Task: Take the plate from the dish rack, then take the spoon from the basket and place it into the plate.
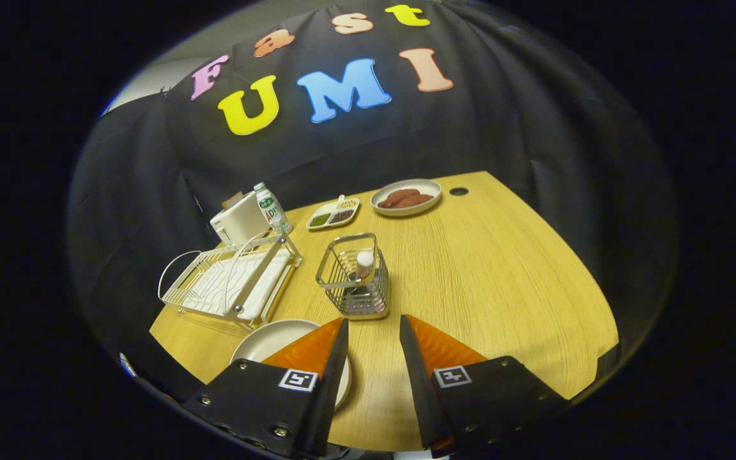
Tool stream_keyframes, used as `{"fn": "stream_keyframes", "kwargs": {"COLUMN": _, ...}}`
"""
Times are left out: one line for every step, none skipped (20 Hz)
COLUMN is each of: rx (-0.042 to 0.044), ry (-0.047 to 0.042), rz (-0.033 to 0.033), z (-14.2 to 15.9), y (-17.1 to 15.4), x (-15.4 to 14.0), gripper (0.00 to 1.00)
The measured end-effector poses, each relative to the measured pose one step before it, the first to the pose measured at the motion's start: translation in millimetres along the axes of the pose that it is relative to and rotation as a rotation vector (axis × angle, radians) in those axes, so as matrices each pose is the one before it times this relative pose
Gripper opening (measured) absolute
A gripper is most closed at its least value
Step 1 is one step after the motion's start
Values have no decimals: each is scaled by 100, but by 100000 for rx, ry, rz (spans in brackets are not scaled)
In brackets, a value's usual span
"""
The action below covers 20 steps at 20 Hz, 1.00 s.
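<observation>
While the claw [373, 326] hangs spread apart and holding nothing above the wooden worktop [502, 287], the plate [272, 342] lies under its left finger, and the spoon [364, 263] stands in the wire basket [354, 278] just ahead.

This is a staged kitchen corner in a cloth-walled booth, built around a wooden table [489, 281]. On the table stand a wire basket [354, 281], a dish rack [230, 284] left of it, and a plate [272, 342] near it. Beyond the basket sit a toaster [239, 220], a bottle [272, 207] and two dishes of food.
</observation>
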<state>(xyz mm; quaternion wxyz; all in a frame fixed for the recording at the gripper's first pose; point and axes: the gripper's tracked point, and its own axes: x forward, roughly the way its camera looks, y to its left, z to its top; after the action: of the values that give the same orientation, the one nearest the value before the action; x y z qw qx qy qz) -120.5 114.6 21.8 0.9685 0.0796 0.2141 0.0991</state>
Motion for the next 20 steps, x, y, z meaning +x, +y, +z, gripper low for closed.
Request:
{"fn": "stream_keyframes", "kwargs": {"rx": -2140, "ry": -4791, "rz": 94, "z": 1194, "y": -28, "x": -131, "gripper": 52}}
{"fn": "stream_keyframes", "kwargs": {"rx": -2085, "ry": -4645, "rz": 827, "z": 1073, "y": 164, "x": -76, "gripper": 52}}
{"fn": "stream_keyframes", "kwargs": {"rx": -2268, "ry": -5314, "rz": 397, "z": 1065, "y": -56, "x": -2, "gripper": 52}}
{"fn": "stream_keyframes", "kwargs": {"rx": -2964, "ry": -5737, "rz": -25, "z": 1178, "y": -80, "x": 148, "gripper": 52}}
{"fn": "stream_keyframes", "kwargs": {"rx": -3850, "ry": -5204, "rz": -1054, "z": 805, "y": -375, "x": 253, "gripper": 52}}
{"fn": "stream_keyframes", "kwargs": {"rx": -4366, "ry": -3904, "rz": -1305, "z": 522, "y": -307, "x": 320, "gripper": 52}}
{"fn": "stream_keyframes", "kwargs": {"rx": -4181, "ry": -2296, "rz": -1057, "z": 26, "y": -122, "x": 358, "gripper": 52}}
{"fn": "stream_keyframes", "kwargs": {"rx": -3558, "ry": -1191, "rz": -1118, "z": -31, "y": -78, "x": 394, "gripper": 52}}
{"fn": "stream_keyframes", "kwargs": {"rx": -2259, "ry": -1112, "rz": -1422, "z": -110, "y": -36, "x": 590, "gripper": 52}}
{"fn": "stream_keyframes", "kwargs": {"rx": -576, "ry": -1171, "rz": -1262, "z": -70, "y": 11, "x": 549, "gripper": 52}}
{"fn": "stream_keyframes", "kwargs": {"rx": 694, "ry": -927, "rz": -522, "z": -198, "y": 433, "x": 607, "gripper": 52}}
{"fn": "stream_keyframes", "kwargs": {"rx": 583, "ry": -740, "rz": -507, "z": -162, "y": 258, "x": 606, "gripper": 52}}
{"fn": "stream_keyframes", "kwargs": {"rx": 198, "ry": -686, "rz": -198, "z": -191, "y": 382, "x": 668, "gripper": 52}}
{"fn": "stream_keyframes", "kwargs": {"rx": 202, "ry": -286, "rz": 691, "z": -175, "y": 497, "x": 692, "gripper": 52}}
{"fn": "stream_keyframes", "kwargs": {"rx": -355, "ry": 58, "rz": -93, "z": -241, "y": 219, "x": 553, "gripper": 52}}
{"fn": "stream_keyframes", "kwargs": {"rx": -401, "ry": -210, "rz": 50, "z": -143, "y": 227, "x": 553, "gripper": 52}}
{"fn": "stream_keyframes", "kwargs": {"rx": -486, "ry": -328, "rz": -130, "z": -132, "y": 89, "x": 496, "gripper": 52}}
{"fn": "stream_keyframes", "kwargs": {"rx": -773, "ry": 14, "rz": -1123, "z": -42, "y": -310, "x": 407, "gripper": 52}}
{"fn": "stream_keyframes", "kwargs": {"rx": -187, "ry": 514, "rz": -173, "z": -460, "y": 145, "x": 344, "gripper": 46}}
{"fn": "stream_keyframes", "kwargs": {"rx": 263, "ry": 734, "rz": -131, "z": -309, "y": -24, "x": 328, "gripper": 41}}
